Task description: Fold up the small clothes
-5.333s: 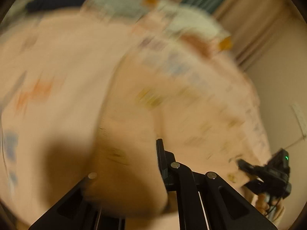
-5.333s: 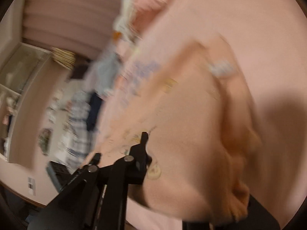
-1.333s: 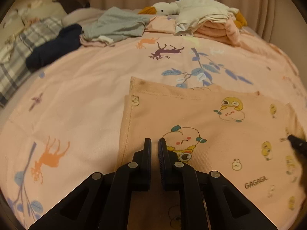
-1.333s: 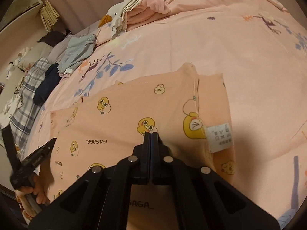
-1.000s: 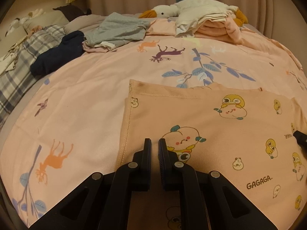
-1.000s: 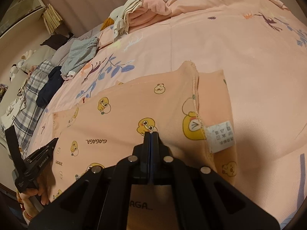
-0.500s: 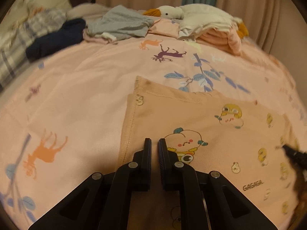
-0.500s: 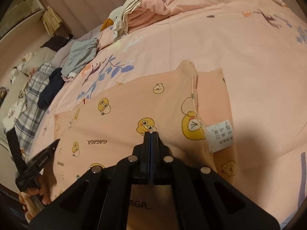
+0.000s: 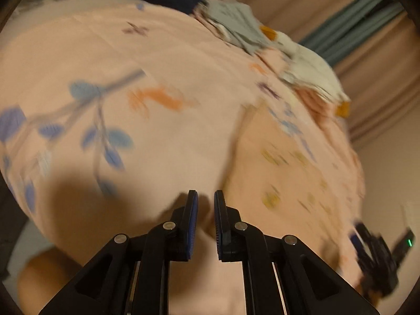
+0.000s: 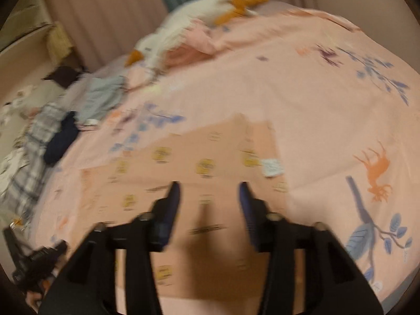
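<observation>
Jaws spread and empty on the right gripper [image 10: 208,199], a narrow gap on the left gripper [image 9: 205,214], the peach cartoon-print garment [image 10: 210,173] lies flat on the pink bed [image 10: 302,92] at twelve o'clock, and a hasty regrasp could, I'd guess, drag its folded layers askew.

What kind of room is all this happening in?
Most likely a bedroom: a wide bed under a pink printed bedspread, a goose plush toy by the curtains, and loose clothes near the peach garment.
</observation>
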A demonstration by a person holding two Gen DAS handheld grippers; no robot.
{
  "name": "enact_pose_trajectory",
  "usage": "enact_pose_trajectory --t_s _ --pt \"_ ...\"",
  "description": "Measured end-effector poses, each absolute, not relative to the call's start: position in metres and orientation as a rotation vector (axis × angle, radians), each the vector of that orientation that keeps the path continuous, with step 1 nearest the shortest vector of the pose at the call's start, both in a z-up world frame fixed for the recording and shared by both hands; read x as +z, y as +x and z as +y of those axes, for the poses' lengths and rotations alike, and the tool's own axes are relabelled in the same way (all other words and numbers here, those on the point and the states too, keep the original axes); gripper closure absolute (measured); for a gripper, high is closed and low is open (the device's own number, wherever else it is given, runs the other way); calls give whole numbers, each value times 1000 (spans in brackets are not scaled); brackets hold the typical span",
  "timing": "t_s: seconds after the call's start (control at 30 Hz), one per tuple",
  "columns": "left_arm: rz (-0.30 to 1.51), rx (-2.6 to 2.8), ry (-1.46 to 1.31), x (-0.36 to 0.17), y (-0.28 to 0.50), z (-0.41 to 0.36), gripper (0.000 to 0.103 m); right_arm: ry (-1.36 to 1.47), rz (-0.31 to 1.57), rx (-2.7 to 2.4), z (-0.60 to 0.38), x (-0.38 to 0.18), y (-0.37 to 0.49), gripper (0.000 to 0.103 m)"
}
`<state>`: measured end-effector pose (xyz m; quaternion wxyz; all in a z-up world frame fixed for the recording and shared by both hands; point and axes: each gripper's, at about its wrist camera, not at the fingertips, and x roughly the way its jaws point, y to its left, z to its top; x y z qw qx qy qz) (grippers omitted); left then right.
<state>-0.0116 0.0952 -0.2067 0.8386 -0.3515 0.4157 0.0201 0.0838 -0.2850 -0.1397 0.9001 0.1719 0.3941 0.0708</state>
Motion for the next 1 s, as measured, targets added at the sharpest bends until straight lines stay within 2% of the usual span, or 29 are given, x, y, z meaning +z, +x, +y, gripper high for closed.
enact_pose_trajectory --t_s 0.07,0.1,0.13,0.23,0.53,0.63,0.73,0.93,1.0 --pt "879 -42 -782 -207 -17 81 87 365 818 183 -278 -138 83 51" --pt "888 -85 -811 -210 -18 73 73 362 826 189 -275 -139 85 51" --pt "893 -102 -832 -213 -17 70 66 362 834 191 -273 -141 85 51" --pt "923 -148 -882 -226 -10 57 66 388 886 208 -271 -151 90 51" --pt "789 -202 -1086 -246 3 66 63 431 923 213 -278 -160 93 51" --pt "737 -232 -1026 -239 12 59 63 453 938 241 -279 -164 96 51" --pt "764 -251 -934 -235 23 49 63 450 957 274 -277 -169 99 51" --pt "864 -161 -1032 -238 -8 66 63 439 987 259 -282 -177 107 51" --pt "822 -64 -1061 -236 -20 83 63 445 996 258 -285 -180 109 51"
